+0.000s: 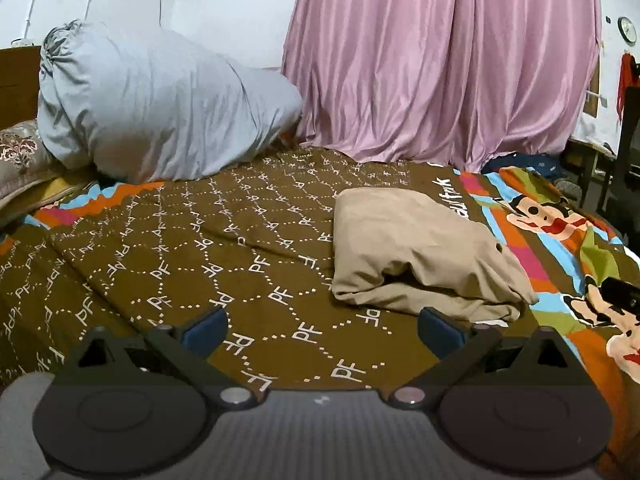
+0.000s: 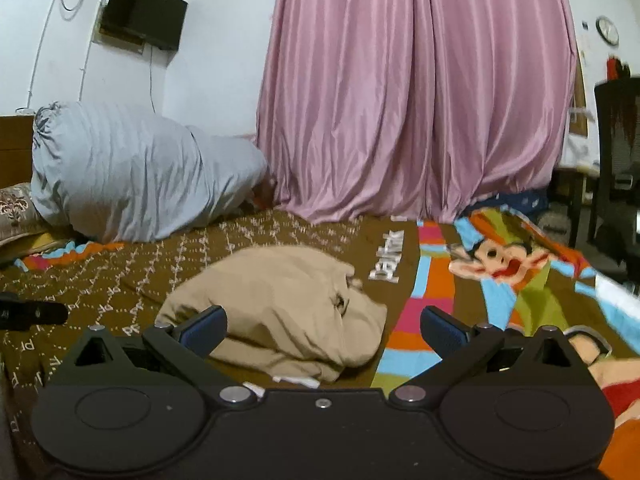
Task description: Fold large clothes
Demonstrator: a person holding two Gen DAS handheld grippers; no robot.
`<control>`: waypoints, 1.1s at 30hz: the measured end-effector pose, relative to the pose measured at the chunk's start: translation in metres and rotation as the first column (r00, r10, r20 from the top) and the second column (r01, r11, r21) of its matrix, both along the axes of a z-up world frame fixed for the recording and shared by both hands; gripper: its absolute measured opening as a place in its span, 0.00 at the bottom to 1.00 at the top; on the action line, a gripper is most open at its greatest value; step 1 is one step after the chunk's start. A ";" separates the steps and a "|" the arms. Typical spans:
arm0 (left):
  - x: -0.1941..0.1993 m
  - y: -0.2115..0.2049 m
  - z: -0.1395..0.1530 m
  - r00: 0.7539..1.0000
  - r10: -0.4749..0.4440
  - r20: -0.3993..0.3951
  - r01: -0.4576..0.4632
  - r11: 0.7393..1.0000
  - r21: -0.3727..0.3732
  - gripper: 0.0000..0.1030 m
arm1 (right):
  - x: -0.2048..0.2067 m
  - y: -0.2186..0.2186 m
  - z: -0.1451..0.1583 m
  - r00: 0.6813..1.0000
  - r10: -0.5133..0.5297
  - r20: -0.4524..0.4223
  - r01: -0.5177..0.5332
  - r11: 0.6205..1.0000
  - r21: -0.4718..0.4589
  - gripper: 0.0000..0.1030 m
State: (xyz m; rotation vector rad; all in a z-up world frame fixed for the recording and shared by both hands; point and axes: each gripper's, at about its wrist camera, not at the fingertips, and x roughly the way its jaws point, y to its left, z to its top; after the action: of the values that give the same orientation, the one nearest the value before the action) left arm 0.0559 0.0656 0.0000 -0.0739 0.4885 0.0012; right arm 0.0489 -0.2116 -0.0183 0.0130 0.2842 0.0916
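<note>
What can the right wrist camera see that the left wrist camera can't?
Only the right wrist view shows the whole black TV on the wall and a black chair. Only the left wrist view shows a second cartoon monkey face on the bedspread. Both show the folded beige garment, the grey bundle, the pink curtain, the wall clock, and open, empty grippers: left gripper, right gripper.

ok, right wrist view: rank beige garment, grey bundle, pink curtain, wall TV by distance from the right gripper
1. beige garment: folded on the bedspread, just ahead of the open right gripper.
2. grey bundle: far left. pink curtain: behind the bed. Too close to call.
3. wall TV: upper left.
</note>
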 end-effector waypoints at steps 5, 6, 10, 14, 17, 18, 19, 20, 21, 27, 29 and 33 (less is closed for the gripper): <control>-0.001 -0.001 -0.001 1.000 0.001 0.000 -0.001 1.000 0.002 1.00 | 0.007 -0.001 -0.005 0.999 -0.003 -0.038 0.003 1.000 0.022 0.99; 0.000 -0.001 -0.001 1.000 0.002 0.000 -0.002 1.000 0.001 1.00 | 0.007 0.000 -0.005 0.999 0.002 -0.039 -0.001 1.000 0.022 0.99; 0.000 0.000 -0.001 1.000 0.002 -0.001 -0.002 1.000 0.001 1.00 | 0.009 0.002 -0.005 0.999 0.017 -0.044 -0.017 1.000 0.015 0.99; 0.001 -0.001 -0.001 1.000 0.003 -0.001 -0.003 1.000 0.001 1.00 | 0.010 0.001 -0.006 0.999 0.017 -0.045 -0.016 1.000 0.019 0.99; 0.001 0.000 -0.001 1.000 0.003 -0.003 -0.003 1.000 0.002 1.00 | 0.008 -0.001 -0.006 0.999 0.015 -0.047 -0.014 1.000 0.025 0.99; 0.002 0.000 -0.001 1.000 0.003 -0.003 -0.003 1.000 0.002 1.00 | 0.008 -0.001 -0.006 0.999 0.015 -0.048 -0.013 1.000 0.026 0.99; 0.002 0.000 -0.001 1.000 0.003 -0.003 -0.003 1.000 0.003 1.00 | 0.009 -0.001 -0.006 0.999 0.015 -0.049 -0.014 1.000 0.027 0.99; 0.002 0.001 -0.001 1.000 0.003 -0.003 -0.003 1.000 0.003 1.00 | 0.009 -0.001 -0.006 0.999 0.016 -0.050 -0.014 1.000 0.027 0.99; 0.002 0.000 -0.001 1.000 0.002 -0.003 -0.002 1.000 0.002 1.00 | 0.009 -0.001 -0.006 0.999 0.016 -0.050 -0.015 1.000 0.026 0.99; 0.002 0.001 -0.001 1.000 0.003 -0.003 -0.003 1.000 0.002 1.00 | 0.009 -0.001 -0.006 0.999 0.015 -0.049 -0.014 1.000 0.027 0.99; 0.002 0.001 -0.001 1.000 0.003 -0.003 -0.003 1.000 0.003 1.00 | 0.009 -0.001 -0.006 0.999 0.015 -0.049 -0.013 1.000 0.027 0.99; 0.002 0.001 -0.001 1.000 0.002 -0.003 -0.002 1.000 0.003 1.00 | 0.009 -0.001 -0.006 0.999 0.015 -0.050 -0.013 1.000 0.027 0.99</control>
State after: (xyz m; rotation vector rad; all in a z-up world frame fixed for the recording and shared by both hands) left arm 0.0577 0.0661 -0.0011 -0.0719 0.4915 0.0041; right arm 0.0579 -0.2127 -0.0241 0.0399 0.3331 0.1091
